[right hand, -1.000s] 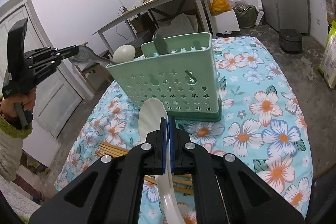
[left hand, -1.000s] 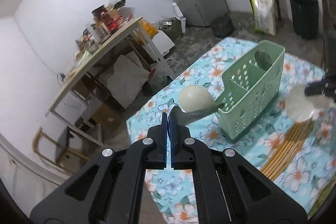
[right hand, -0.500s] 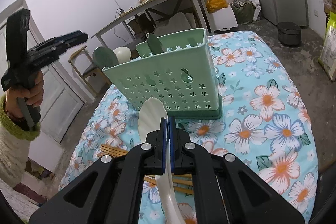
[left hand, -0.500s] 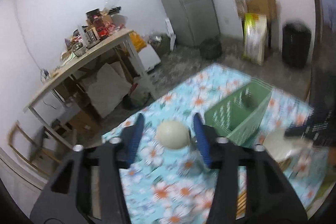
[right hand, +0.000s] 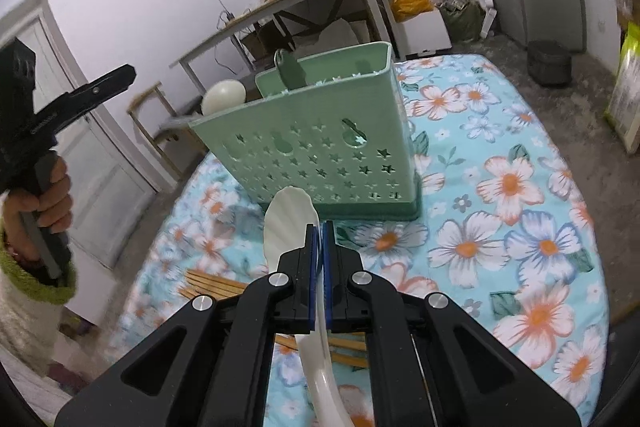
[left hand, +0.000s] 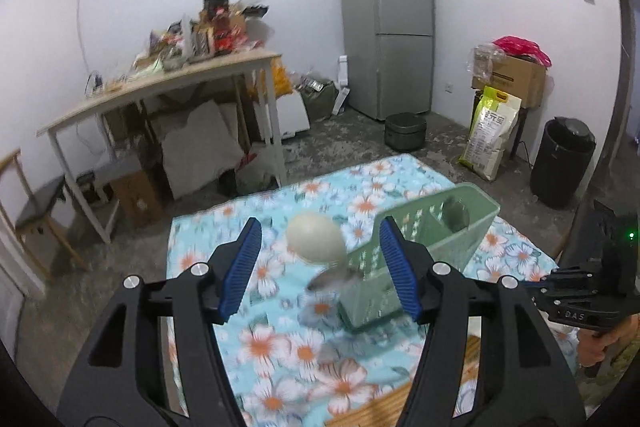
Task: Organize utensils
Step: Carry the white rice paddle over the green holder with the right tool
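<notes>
Floral cloth in turquoise, white and orange is covering the counter (right hand: 500,195), and everything for the task is sitting on it. Near the far end a pale green perforated utensil holder (right hand: 320,151) is standing upright, with a dark green spoon (right hand: 291,69) poking above its rim in a rear compartment. At the holder's left end a cream spoon (left hand: 316,237) is showing its rounded bowl, and a grey spoon (left hand: 340,277) is blurred right at the holder's edge; whether either is resting inside a compartment or on the rim cannot be told. A bundle of bamboo chopsticks (right hand: 216,285) is lying flat on the cloth, just below and left of the right gripper (right hand: 319,239). That gripper's blue-padded fingers are pinching the handle of a white scalloped spoon (right hand: 290,219), whose bowl is sticking out ahead of the fingertips, close to the holder's front wall. The left gripper (left hand: 320,263) is opening its fingers, nothing pressed by them; the cream and grey spoons are appearing in the gap, beyond the fingertips.
</notes>
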`<state>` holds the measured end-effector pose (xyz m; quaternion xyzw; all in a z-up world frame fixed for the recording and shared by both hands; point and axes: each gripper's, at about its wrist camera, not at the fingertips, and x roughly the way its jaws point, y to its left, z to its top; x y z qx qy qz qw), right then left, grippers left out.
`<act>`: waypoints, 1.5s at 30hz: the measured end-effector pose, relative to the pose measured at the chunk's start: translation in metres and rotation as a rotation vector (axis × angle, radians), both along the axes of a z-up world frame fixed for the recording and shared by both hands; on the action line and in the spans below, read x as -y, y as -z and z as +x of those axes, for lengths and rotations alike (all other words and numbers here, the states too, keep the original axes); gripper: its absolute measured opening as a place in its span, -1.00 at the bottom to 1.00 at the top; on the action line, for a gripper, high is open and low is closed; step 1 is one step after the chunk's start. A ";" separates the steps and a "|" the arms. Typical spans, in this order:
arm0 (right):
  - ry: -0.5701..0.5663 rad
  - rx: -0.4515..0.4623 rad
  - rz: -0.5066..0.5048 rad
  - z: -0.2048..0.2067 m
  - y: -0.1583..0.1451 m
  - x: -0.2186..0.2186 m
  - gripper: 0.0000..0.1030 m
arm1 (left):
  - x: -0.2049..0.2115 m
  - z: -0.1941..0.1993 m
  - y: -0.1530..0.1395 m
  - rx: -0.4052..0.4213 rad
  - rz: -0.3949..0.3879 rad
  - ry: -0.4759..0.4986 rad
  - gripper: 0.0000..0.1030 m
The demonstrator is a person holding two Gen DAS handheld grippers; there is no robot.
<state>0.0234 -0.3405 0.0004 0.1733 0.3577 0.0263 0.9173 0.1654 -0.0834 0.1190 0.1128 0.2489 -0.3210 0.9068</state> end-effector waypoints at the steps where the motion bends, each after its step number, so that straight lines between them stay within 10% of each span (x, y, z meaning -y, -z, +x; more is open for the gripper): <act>1: 0.003 -0.004 -0.052 -0.001 0.000 -0.005 -0.94 | -0.006 -0.001 0.008 -0.024 -0.006 -0.016 0.13; 10: -0.102 -0.034 -0.566 -0.015 0.029 -0.083 -0.89 | -0.071 0.000 0.085 -0.231 -0.036 -0.257 0.13; 34: -0.420 -0.214 -0.435 -0.021 0.024 -0.131 -0.85 | -0.114 -0.005 0.119 -0.299 -0.096 -0.302 0.13; 39: -0.440 -0.167 -0.490 -0.034 0.024 -0.147 -0.12 | -0.115 -0.006 0.123 -0.312 -0.108 -0.302 0.13; 45: -0.417 -0.145 -0.687 -0.033 0.052 -0.179 0.03 | -0.118 -0.009 0.127 -0.322 -0.111 -0.295 0.13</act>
